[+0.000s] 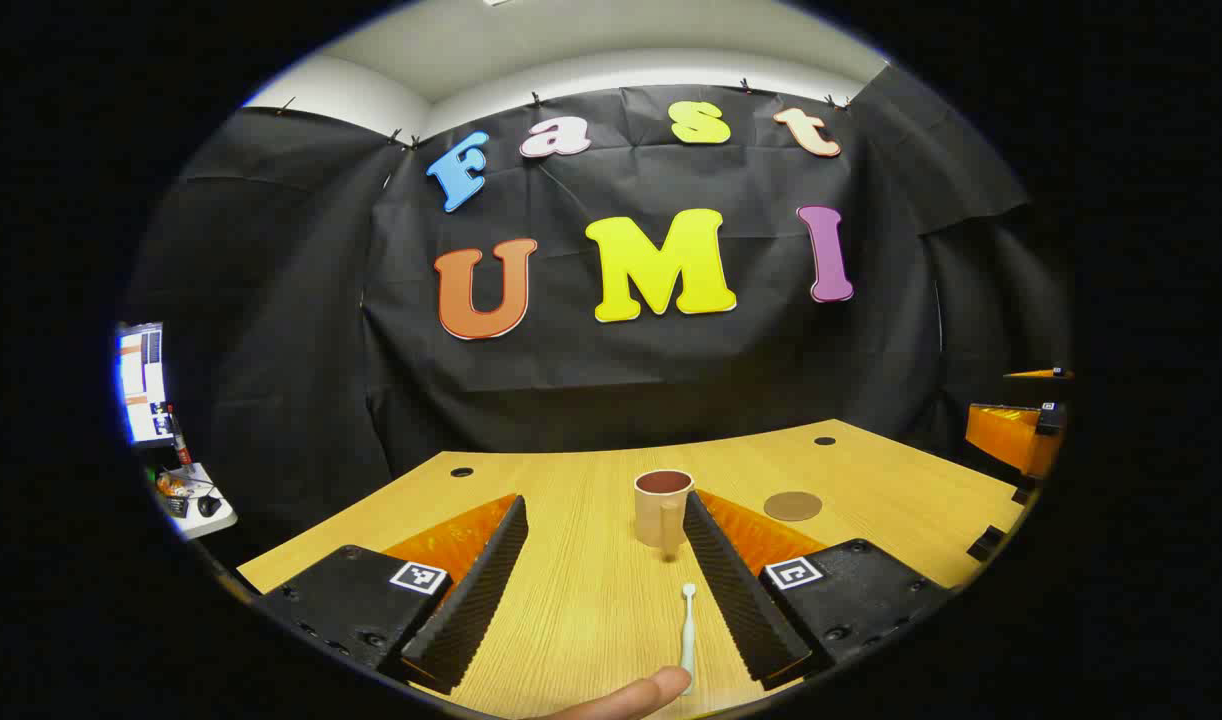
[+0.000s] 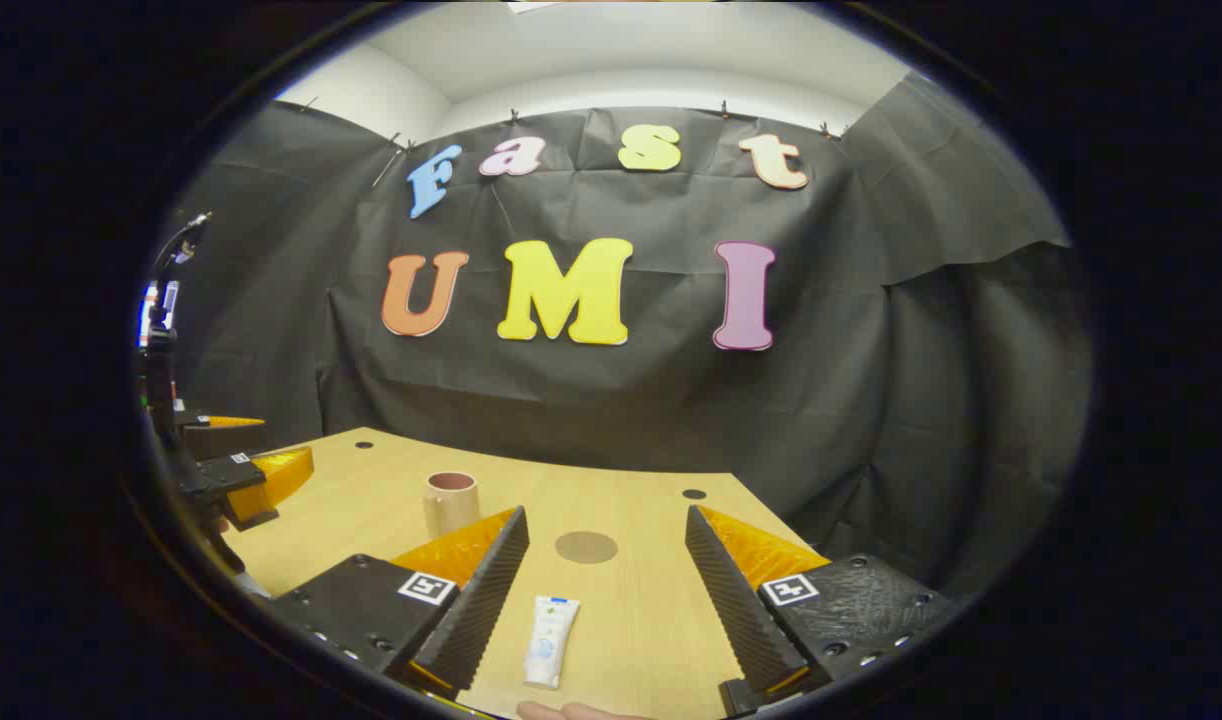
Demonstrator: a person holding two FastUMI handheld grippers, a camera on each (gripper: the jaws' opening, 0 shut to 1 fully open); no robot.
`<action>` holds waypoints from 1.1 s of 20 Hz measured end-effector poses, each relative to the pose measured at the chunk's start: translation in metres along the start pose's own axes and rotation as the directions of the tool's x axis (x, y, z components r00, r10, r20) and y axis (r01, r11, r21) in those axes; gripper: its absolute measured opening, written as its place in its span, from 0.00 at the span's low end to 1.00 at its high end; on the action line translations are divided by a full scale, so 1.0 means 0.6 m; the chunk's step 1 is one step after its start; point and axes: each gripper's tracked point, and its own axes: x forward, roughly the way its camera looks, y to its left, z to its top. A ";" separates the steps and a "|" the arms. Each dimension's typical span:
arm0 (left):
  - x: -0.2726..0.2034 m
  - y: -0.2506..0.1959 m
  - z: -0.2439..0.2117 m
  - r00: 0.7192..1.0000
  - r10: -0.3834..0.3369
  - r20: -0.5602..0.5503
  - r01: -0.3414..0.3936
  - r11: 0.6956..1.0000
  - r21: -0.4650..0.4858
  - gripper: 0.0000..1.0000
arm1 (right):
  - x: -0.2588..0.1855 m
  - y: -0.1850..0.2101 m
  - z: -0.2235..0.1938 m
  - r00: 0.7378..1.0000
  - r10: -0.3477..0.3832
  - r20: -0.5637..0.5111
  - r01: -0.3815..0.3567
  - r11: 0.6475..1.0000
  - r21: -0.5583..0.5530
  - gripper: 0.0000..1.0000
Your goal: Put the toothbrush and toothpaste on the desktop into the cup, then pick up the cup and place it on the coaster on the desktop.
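Both tools hover wide open and empty above the table [image 1: 871, 470]. The left hand-held gripper [image 1: 606, 585] frames the toothbrush [image 1: 688, 625] lying flat, just short of the cup [image 1: 662, 507]; the right hand-held gripper [image 2: 606, 590] brackets the toothpaste [image 2: 550, 627], apparently lined up for a grab. The coaster [image 2: 586, 547] waits bare beyond.
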 end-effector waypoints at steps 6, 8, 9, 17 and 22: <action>0.002 -0.003 -0.008 1.000 0.002 -0.019 -0.002 1.000 -0.014 0.99 | 0.003 -0.014 0.005 1.000 -0.018 0.010 0.017 1.000 0.024 0.95; 0.005 -0.008 -0.016 0.999 -0.007 -0.035 0.007 1.000 -0.021 0.99 | 0.001 -0.012 0.002 1.000 -0.012 0.005 0.012 1.000 0.022 0.97; 0.005 -0.007 -0.018 0.999 -0.009 -0.041 0.008 1.000 -0.027 0.99 | 0.002 -0.010 -0.001 1.000 -0.008 0.001 0.008 1.000 0.021 0.95; 0.024 -0.019 -0.077 0.988 -0.025 -0.156 0.016 0.998 -0.060 0.99 | 0.015 -0.014 -0.026 0.999 -0.011 -0.034 0.012 0.999 0.030 0.97; 0.038 -0.069 -0.178 0.923 -0.106 -0.369 0.069 0.991 -0.110 1.00 | 0.021 -0.043 -0.057 0.997 -0.050 -0.052 0.052 0.998 0.027 0.97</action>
